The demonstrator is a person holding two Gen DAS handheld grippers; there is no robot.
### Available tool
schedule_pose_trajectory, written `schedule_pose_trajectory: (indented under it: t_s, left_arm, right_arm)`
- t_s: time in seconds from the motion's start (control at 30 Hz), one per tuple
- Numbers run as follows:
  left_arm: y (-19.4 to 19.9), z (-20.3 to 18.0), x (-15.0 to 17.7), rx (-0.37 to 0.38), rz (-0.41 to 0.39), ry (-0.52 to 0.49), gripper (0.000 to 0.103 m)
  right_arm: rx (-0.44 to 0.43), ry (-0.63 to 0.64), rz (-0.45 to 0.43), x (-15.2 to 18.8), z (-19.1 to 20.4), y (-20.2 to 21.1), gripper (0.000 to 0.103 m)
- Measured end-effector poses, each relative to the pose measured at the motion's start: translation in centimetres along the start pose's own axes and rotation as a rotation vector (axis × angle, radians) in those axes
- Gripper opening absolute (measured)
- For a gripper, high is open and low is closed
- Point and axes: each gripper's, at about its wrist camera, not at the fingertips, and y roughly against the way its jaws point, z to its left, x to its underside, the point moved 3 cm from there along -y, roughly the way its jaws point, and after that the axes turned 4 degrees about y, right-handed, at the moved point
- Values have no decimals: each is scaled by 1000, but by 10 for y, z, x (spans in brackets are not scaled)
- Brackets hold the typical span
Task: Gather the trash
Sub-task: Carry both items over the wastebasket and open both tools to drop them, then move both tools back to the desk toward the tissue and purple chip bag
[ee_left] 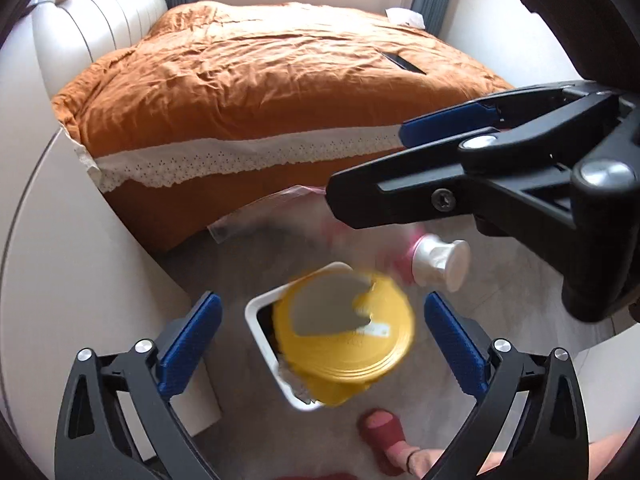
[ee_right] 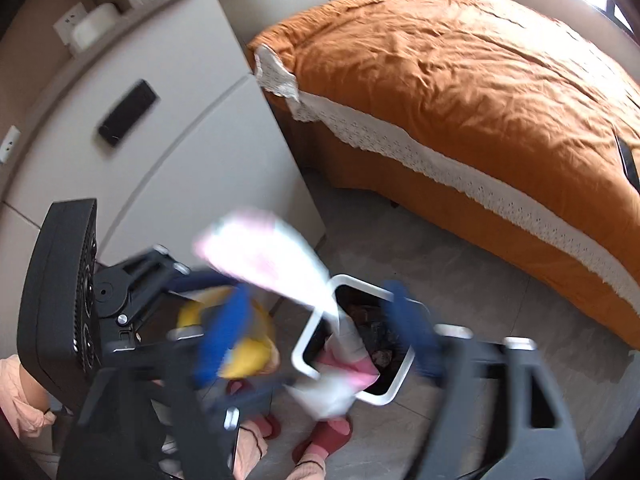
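A white-rimmed trash bin (ee_left: 260, 320) stands on the grey floor below both grippers; it also shows in the right wrist view (ee_right: 308, 344). A blurred yellow cup (ee_left: 348, 336) is in the air over the bin's mouth, between the open fingers of my left gripper (ee_left: 320, 340) and touching neither. A pink and white tube (ee_left: 436, 260) is in the air beside it, under my right gripper (ee_left: 368, 176). In the right wrist view the blurred tube (ee_right: 280, 264) hangs over the bin between the open fingers of my right gripper (ee_right: 316, 328). The yellow cup (ee_right: 248, 344) shows there too.
A bed with an orange cover (ee_left: 260, 72) fills the far side. A white cabinet (ee_right: 168, 128) with a black remote (ee_right: 127, 113) stands left of the bin. A clear plastic bag (ee_left: 256, 216) lies at the bed's foot. The person's red slippers (ee_right: 324, 436) are beside the bin.
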Motion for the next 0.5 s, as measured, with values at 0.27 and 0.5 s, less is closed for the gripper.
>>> schedule_pose_trajectory:
  t_s: [0.27, 0.5]
  left_arm:
    - [-49, 14, 21, -22, 13, 39, 98]
    - [-26, 7, 20, -18, 10, 21, 98]
  right_arm:
    - [19, 61, 66, 37, -13, -52, 98]
    - [-2, 73, 60, 36, 6, -39, 98]
